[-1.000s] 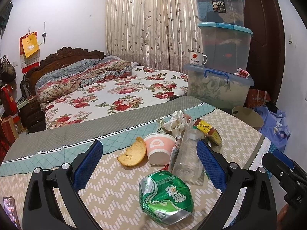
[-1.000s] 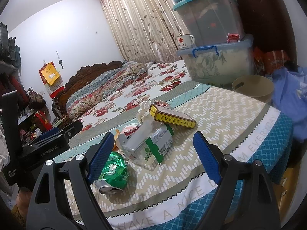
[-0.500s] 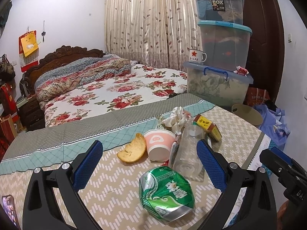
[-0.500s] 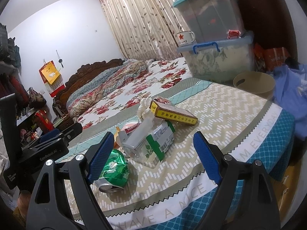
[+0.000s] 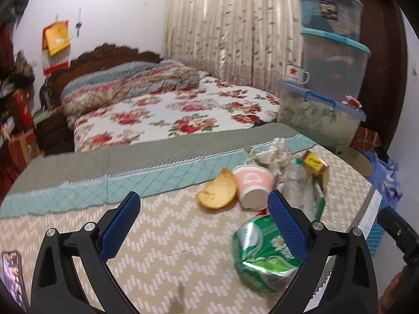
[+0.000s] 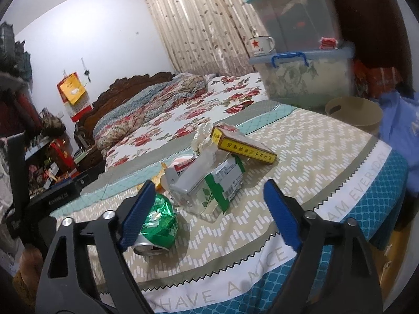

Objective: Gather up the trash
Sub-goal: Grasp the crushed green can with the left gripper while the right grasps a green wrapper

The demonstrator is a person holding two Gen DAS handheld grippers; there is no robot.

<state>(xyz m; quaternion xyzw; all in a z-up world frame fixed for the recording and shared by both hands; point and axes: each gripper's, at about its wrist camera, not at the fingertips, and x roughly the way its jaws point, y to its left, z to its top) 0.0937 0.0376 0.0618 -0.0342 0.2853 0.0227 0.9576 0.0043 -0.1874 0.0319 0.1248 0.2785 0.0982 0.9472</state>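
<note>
Centrally on the zigzag-patterned beige tablecloth (image 5: 162, 238) lies the trash: a crushed green aluminium can (image 5: 264, 251) on its side nearest the cameras, and behind it a cluster of other pieces. In the left wrist view the can sits at the lower right, partly behind the left gripper's (image 5: 204, 222) right blue-padded finger; nothing lies between the two fingers, which stand wide apart over bare cloth. Beyond the can are a pink-and-white paper cup (image 5: 252, 188) tipped on its side, a torn piece of yellow bread crust (image 5: 217, 193) touching the cup's left edge, a clear plastic bottle (image 5: 298, 183) lying beside the cup, a crumpled white tissue (image 5: 272, 151) behind them, and a yellow-and-brown flat cardboard box (image 5: 315, 164) at the far right of the pile.

From the right wrist view the can (image 6: 157, 222) lies just beside the left finger of the right gripper (image 6: 207, 209), its open end facing the camera. That gripper's jaws are closing slightly but are wide apart, gripping nothing; the clear bottle with its green-and-white label (image 6: 214, 185) lies ahead, framed between the fingers but untouched. The yellow box (image 6: 243, 146) rests tilted on top of the pile's far side.

Past the table's right corner stands a round tan plastic basket (image 6: 353, 112). Farther back are a bed with a red-flowered quilt (image 5: 183, 112) and stacked clear storage bins with blue lids (image 5: 330, 60).
</note>
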